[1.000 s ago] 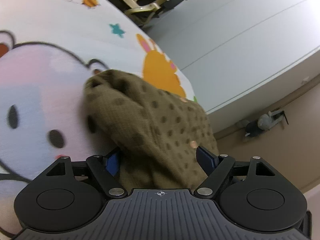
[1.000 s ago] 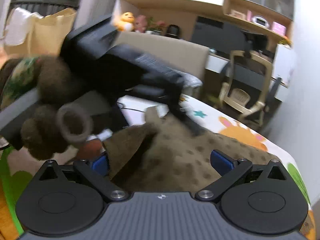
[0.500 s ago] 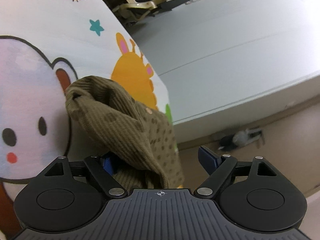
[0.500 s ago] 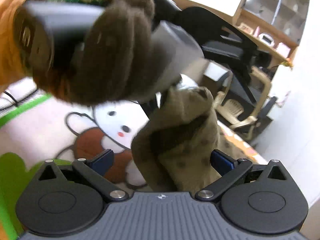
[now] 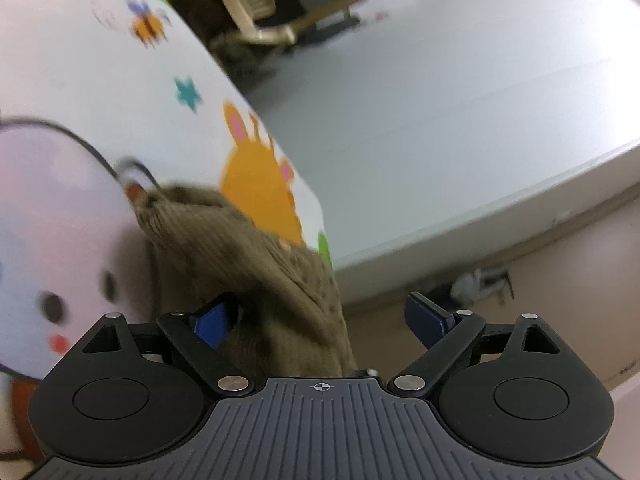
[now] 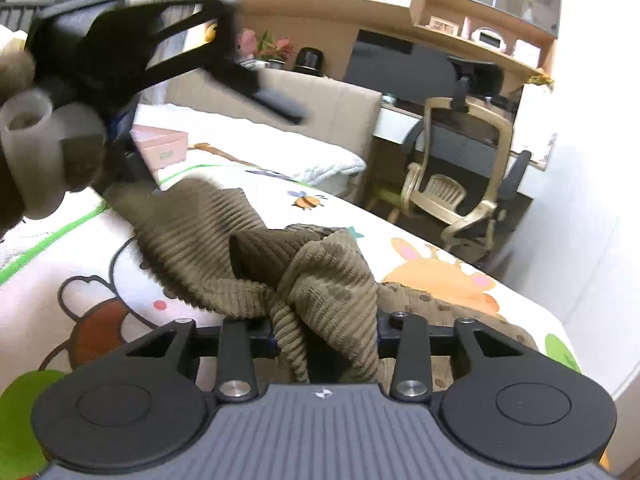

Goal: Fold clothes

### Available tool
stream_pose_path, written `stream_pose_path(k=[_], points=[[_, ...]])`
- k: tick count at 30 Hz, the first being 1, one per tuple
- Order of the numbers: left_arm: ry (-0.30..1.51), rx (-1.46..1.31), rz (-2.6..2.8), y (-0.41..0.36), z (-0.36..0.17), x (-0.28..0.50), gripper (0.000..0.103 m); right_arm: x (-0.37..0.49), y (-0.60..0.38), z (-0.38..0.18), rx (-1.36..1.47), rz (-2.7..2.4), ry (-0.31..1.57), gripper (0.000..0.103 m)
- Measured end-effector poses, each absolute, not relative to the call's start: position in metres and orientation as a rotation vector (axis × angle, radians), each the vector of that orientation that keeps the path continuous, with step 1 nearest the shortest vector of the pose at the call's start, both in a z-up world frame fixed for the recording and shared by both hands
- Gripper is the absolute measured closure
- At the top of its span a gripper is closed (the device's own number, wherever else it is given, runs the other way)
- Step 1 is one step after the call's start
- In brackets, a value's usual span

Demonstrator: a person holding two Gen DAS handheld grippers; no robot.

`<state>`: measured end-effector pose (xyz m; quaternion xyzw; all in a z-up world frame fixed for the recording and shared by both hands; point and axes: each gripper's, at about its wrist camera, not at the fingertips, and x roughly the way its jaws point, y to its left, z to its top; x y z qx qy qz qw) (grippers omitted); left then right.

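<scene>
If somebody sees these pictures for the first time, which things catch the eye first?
First the olive-brown ribbed garment, bunched mid-frame and clamped in the right gripper. Beneath it, the white cartoon-print sheet with an orange rabbit and a bee covers the bed. In the left wrist view the left gripper stands open, the same cloth lying against one blue finger only.

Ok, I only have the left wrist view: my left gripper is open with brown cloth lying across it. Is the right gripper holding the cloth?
Observer: Yes. The right gripper is shut on a bunched fold of the brown corduroy garment.
Operator: Is the whole garment off the bed?
Observer: No. Its dotted part lies flat on the cartoon sheet, just past the right gripper.
Operator: Anything else on the bed?
Observer: A pink box sits further up the bed, beyond the garment.
</scene>
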<state>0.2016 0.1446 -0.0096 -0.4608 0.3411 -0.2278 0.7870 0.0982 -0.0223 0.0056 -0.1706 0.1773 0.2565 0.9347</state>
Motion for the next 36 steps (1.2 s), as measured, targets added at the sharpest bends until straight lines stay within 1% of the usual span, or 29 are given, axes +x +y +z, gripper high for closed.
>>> stream_pose_path(k=[4,10,14,19,23,25,26,27,28,29,30,31,32,34,36], points=[[0.751,-1.041,-0.419,0.163,-0.027,0.192,0.007,0.095,-0.017,-0.001,-0.368,0.563,0.365,0.072],[0.864,-1.074,-0.372,0.148,-0.056,0.203,0.006,0.093,-0.016,-0.004,-0.362,0.621,0.374,0.079],[0.828,-0.971,-0.484,0.099,-0.015,0.231,0.006,0.098,-0.044,0.014,-0.271,0.618,0.356,0.082],[0.773,-0.833,-0.626,0.036,0.04,0.267,0.006,0.114,-0.123,0.046,-0.087,0.486,0.314,0.083],[0.725,-0.732,-0.738,-0.014,0.081,0.293,0.006,0.14,-0.196,0.04,0.041,0.35,0.399,0.082],[0.702,-0.702,-0.754,-0.029,0.089,0.298,0.006,0.152,-0.222,0.025,0.077,0.295,0.481,0.081],[0.692,-0.685,-0.751,-0.034,0.091,0.298,0.005,0.156,-0.231,0.017,0.084,0.269,0.51,0.078],[0.699,-0.669,-0.732,-0.036,0.088,0.297,0.005,0.159,-0.24,0.01,0.091,0.243,0.539,0.072],[0.708,-0.653,-0.711,-0.038,0.083,0.295,0.005,0.162,-0.248,0.003,0.095,0.217,0.563,0.068],[0.733,-0.635,-0.676,-0.037,0.075,0.295,0.005,0.164,-0.253,-0.002,0.094,0.193,0.575,0.061],[0.761,-0.618,-0.638,-0.037,0.065,0.295,0.005,0.165,-0.258,-0.005,0.096,0.172,0.584,0.051],[0.789,-0.6,-0.6,-0.036,0.056,0.295,0.005,0.163,-0.264,-0.005,0.096,0.153,0.583,0.046],[0.821,-0.594,-0.566,-0.034,0.045,0.295,0.005,0.159,-0.27,-0.003,0.099,0.136,0.569,0.042],[0.878,-0.61,-0.534,-0.03,0.024,0.297,0.005,0.152,-0.286,0.009,0.137,0.118,0.515,0.04],[0.919,-0.633,-0.535,-0.027,0.008,0.298,0.005,0.145,-0.303,0.021,0.186,0.104,0.457,0.034]])
